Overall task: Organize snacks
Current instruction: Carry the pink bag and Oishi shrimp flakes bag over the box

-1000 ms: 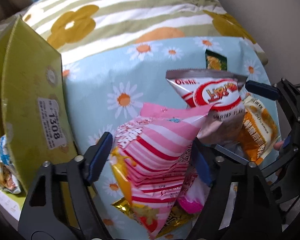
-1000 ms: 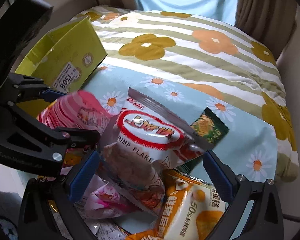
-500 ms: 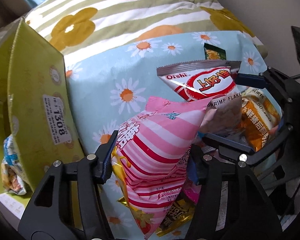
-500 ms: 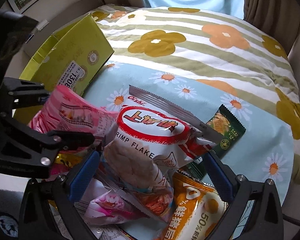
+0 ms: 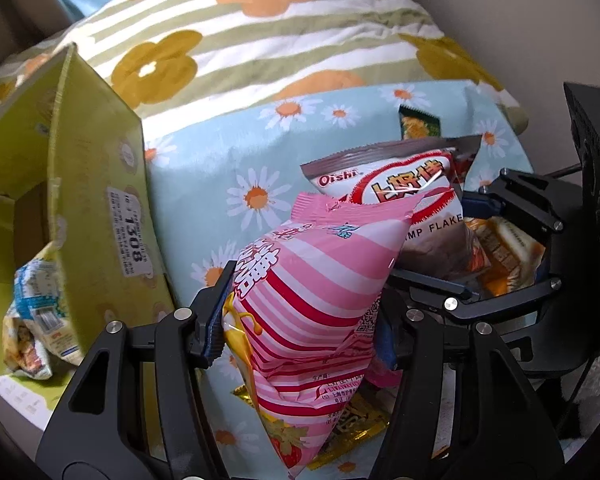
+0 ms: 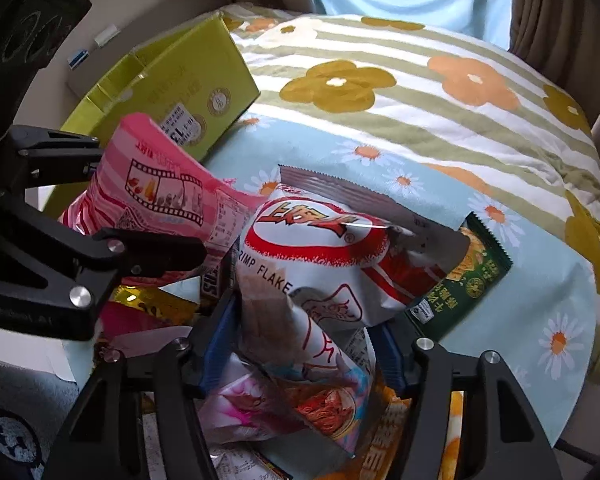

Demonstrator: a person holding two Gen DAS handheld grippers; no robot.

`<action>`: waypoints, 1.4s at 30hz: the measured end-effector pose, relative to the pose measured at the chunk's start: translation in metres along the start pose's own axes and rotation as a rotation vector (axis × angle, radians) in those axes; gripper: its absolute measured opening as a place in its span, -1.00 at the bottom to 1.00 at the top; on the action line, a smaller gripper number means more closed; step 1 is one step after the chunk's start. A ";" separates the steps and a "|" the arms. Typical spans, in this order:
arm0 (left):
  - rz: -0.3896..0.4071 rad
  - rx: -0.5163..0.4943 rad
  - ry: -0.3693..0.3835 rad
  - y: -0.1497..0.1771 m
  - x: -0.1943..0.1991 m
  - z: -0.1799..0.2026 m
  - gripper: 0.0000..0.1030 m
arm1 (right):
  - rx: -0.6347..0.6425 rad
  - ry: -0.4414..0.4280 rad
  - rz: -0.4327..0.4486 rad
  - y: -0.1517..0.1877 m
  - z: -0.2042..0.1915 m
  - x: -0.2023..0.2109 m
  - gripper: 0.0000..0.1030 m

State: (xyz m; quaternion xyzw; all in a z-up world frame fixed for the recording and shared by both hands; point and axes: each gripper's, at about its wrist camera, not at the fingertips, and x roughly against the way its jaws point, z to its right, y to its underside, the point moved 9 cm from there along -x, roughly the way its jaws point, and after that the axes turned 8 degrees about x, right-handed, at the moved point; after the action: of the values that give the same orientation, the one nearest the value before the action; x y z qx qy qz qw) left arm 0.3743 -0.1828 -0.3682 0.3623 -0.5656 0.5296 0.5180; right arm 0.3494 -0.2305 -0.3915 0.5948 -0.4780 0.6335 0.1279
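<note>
While the left gripper [image 5: 300,320] pinches the pink striped bag [image 5: 316,304] by its waist, clear of the snack pile on the daisy cloth [image 5: 227,168], the green box [image 5: 95,200], labelled "1308", stands open just beside, likely its destination. From the right wrist, the right gripper [image 6: 300,344] is closing on the white bag [image 6: 320,264] printed "Oishi" and "Shrimp Flakes", pads already against its crumpled lower half, probably to lift it too.
</note>
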 end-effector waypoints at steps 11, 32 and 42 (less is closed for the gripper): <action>0.157 0.019 0.022 -0.004 0.073 0.000 0.05 | -0.018 0.095 0.118 -0.014 -0.002 0.068 0.12; 0.447 0.131 0.096 -0.022 0.214 -0.141 0.05 | -0.002 0.211 0.265 -0.128 -0.089 0.129 0.12; 0.395 0.184 0.088 -0.036 0.189 -0.282 0.05 | -0.076 0.180 0.223 -0.202 -0.142 0.044 0.12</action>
State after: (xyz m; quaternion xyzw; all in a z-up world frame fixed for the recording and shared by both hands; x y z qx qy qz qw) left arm 0.4278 0.1122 -0.2046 0.2667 -0.5519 0.6854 0.3931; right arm 0.3959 -0.0376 -0.2385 0.4737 -0.5514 0.6759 0.1215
